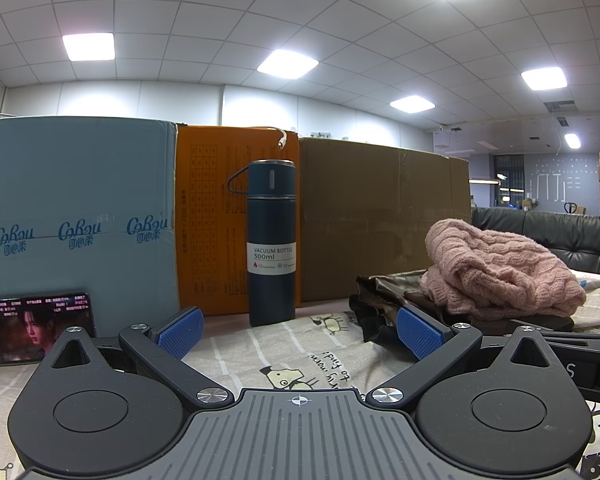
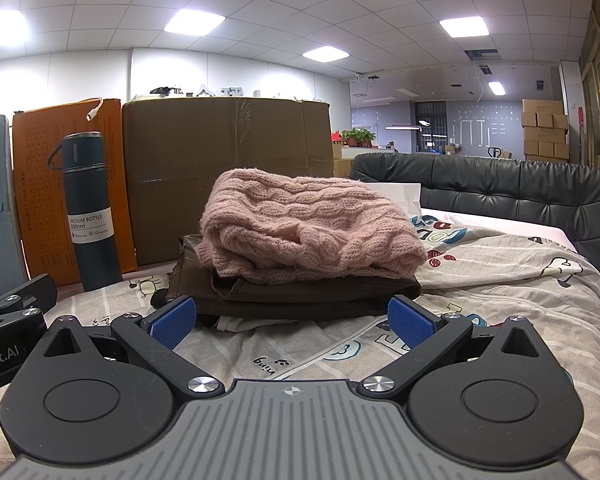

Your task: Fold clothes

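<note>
Resting low over the printed bedsheet (image 2: 480,280), both grippers stand with fingers spread wide and nothing held. The pink knit sweater (image 2: 312,228) sits folded on a dark brown garment (image 2: 300,294), mid-frame in the right wrist view, straight ahead of the right gripper (image 2: 292,322), its long axis running left to right across the gap. For the left gripper (image 1: 300,332) the stack lies off at right of frame, so the right looks nearer. A vacuum bottle (image 1: 272,240) stands ahead of the left.

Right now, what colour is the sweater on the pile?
Pale pink cable knit sweater, clearest in the right wrist view.
</note>
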The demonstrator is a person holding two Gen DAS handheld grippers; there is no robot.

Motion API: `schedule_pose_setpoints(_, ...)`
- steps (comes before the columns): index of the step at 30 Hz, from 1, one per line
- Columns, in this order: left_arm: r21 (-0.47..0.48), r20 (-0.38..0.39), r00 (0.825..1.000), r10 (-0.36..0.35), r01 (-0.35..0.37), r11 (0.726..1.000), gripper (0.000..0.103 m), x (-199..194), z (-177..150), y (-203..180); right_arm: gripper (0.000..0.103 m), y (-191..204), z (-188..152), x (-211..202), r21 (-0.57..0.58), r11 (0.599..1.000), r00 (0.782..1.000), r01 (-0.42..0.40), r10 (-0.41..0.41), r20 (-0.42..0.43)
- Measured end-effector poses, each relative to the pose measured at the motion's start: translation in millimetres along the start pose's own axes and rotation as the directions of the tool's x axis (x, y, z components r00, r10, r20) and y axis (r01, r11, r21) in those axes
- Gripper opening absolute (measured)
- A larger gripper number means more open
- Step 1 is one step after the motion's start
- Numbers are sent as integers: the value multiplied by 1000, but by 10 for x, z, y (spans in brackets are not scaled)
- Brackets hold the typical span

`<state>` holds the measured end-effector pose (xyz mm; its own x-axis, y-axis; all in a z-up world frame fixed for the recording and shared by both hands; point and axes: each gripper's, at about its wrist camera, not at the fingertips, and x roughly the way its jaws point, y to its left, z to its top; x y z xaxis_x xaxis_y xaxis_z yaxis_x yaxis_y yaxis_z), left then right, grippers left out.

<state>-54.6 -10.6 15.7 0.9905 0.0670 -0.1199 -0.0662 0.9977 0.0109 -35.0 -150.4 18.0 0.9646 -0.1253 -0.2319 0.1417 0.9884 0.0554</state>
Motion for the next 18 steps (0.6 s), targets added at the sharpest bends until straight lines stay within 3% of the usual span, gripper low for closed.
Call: schedule_pose_setpoints(18, -5, 2, 1000, -9, 10, 1000, 103, -7, 0, 6, 103, 4, -3, 2, -1, 1000, 1000, 0, 0, -3)
